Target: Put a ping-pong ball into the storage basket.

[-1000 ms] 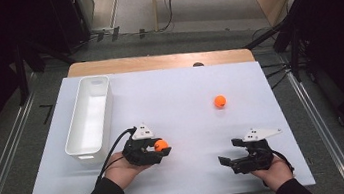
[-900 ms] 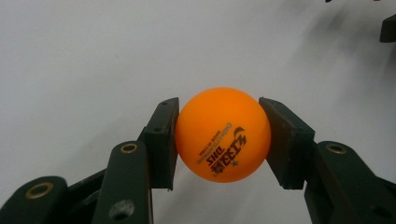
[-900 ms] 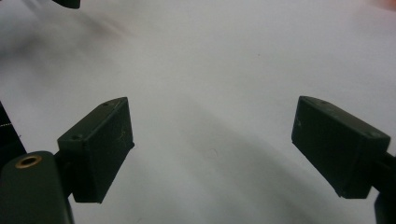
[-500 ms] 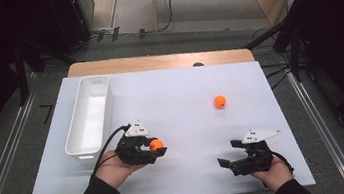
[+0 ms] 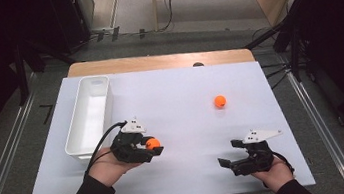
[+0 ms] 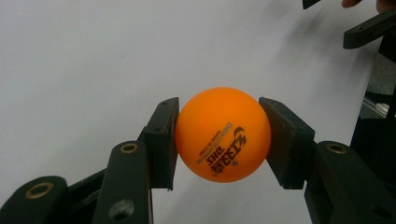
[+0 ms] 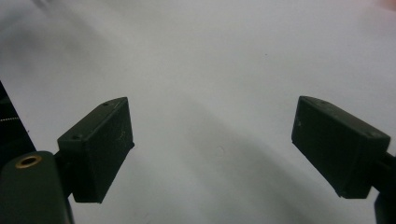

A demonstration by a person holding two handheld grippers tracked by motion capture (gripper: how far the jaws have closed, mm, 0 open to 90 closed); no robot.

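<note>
The only print stood on the orange ball held between the jaws of the left gripper. In the left gripper view it read upside down: the brand letters "DHS" in dark ink, with one small star beside them and a curved logo mark next to that. A line of finer letters ran alongside — too small to read. The second ball, toward the table's right edge, showed no legible marking — too small to tell.
</note>
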